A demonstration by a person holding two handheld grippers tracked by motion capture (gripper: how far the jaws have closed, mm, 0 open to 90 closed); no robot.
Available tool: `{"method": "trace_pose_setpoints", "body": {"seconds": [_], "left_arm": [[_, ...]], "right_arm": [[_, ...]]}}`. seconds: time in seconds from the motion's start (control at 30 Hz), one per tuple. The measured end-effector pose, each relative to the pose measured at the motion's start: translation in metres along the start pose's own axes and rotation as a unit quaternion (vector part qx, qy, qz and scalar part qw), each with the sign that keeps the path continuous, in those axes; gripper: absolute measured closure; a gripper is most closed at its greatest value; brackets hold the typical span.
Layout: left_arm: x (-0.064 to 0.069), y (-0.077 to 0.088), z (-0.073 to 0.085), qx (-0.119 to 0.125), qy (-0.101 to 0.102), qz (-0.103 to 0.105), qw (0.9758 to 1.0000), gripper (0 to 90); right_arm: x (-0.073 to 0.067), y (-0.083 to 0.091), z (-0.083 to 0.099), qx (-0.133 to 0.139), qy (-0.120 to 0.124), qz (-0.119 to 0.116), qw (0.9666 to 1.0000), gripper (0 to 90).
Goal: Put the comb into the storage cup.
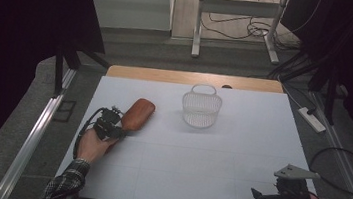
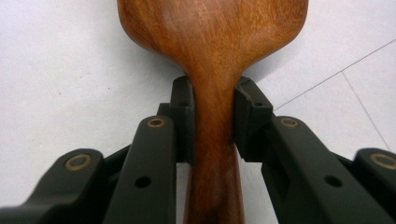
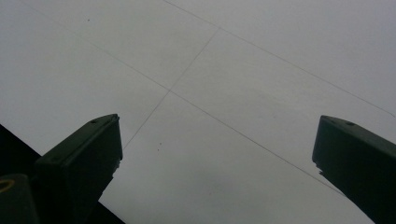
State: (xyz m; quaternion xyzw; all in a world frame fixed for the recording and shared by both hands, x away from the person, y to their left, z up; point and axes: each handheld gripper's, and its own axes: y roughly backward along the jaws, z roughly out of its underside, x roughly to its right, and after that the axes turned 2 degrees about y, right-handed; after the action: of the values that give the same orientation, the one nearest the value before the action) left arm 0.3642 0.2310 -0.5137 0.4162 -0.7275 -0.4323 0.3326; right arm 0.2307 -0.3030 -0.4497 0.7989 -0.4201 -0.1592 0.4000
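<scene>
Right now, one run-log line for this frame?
left claw: shut on brown wooden spoon neck | right claw: open, idle | white mesh basket: apart

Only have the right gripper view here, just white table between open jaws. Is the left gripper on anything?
Observer: Yes, the left gripper is shut on the neck of a wooden spatula.
Operator: Lifted?
Observer: Can't tell; in the high view the blade lies low over the table.
Operator: Anything else out there?
Observer: A white mesh basket stands upright, apart from the spatula.
</scene>
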Motion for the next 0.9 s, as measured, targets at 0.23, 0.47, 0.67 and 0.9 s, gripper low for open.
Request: {"method": "trace_pose_setpoints", "body": {"seconds": [0.23, 0.47, 0.67, 0.9], "left_arm": [[0.001, 0.002, 0.002, 0.010, -0.002, -0.001, 0.9999, 71.9], [0.005, 0.007, 0.003, 0.029, -0.009, 0.004, 0.9995, 71.9], [0.008, 0.014, 0.004, 0.050, -0.014, 0.008, 0.9986, 71.9], [0.010, 0.022, 0.006, 0.075, -0.013, 0.013, 0.9970, 71.9]], "right_arm": [[0.000, 0.000, 0.000, 0.000, 0.000, 0.000, 1.0000, 1.6], [0.000, 0.000, 0.000, 0.000, 0.000, 0.000, 1.0000, 1.6], [0.000, 0.000, 0.000, 0.000, 0.000, 0.000, 1.0000, 1.6], [0.000, 0.000, 0.000, 0.000, 0.000, 0.001, 1.0000, 1.6]]}}
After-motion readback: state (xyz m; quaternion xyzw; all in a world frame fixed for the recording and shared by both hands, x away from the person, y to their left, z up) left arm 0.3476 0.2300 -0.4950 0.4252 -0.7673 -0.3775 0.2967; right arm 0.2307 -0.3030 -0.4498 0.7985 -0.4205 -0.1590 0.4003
